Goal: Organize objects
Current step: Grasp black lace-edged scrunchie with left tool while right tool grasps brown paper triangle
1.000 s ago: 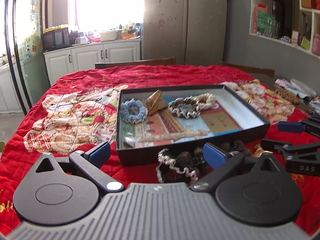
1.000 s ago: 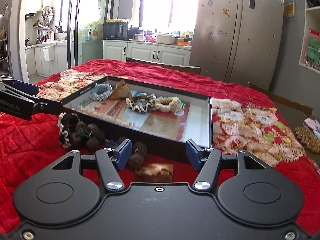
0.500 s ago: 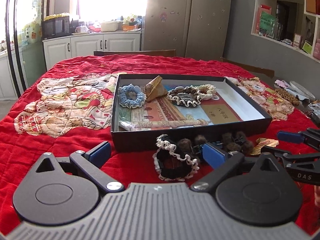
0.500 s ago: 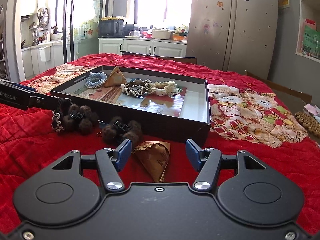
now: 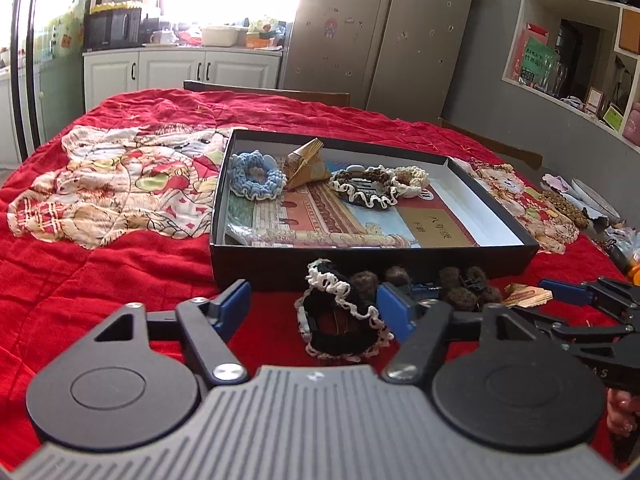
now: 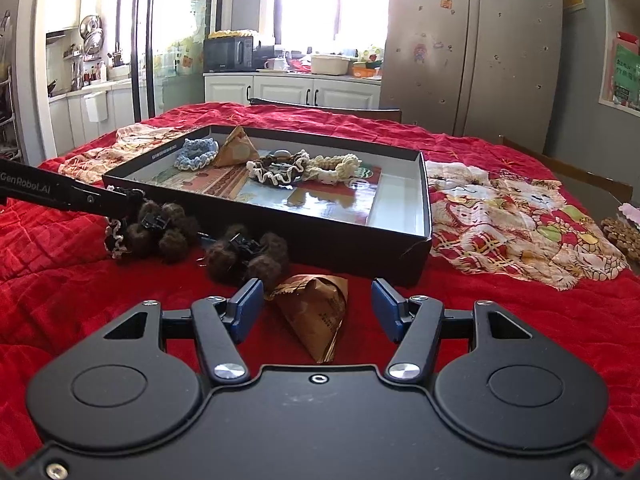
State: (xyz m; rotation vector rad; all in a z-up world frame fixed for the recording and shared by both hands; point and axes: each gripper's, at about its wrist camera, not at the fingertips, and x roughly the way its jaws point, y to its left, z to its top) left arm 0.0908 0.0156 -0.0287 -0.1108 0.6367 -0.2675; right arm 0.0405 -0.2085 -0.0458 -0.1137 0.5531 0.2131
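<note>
Closing my left tongs [image 5: 312, 308] around black scrunchie [image 5: 340, 320], near side of box [image 5: 360, 268], pads not yet touching. Right tongs [image 6: 316, 308] open, straddling brown packet [image 6: 316, 308]. Next: pinch, lift into box.

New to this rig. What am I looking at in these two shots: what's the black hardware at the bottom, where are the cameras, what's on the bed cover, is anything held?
No robot arm: a person carries a hand-held gripper in each hand, each with a fisheye camera looking along its two blue-padded fingers. One picture is from the left hand-held gripper, the other from the right hand-held gripper. On the red quilt sits a shallow black box already holding a blue scrunchie, a paper-wrapped triangle, and two more scrunchies. In front of the box lie a black scrunchie with white trim, two brown pom-pom hair clips and a brown paper triangle packet. The left jaws are closing around the black scrunchie, one pad still apart from it; the right ones straddle the packet, not touching. Nothing is held yet.
</note>
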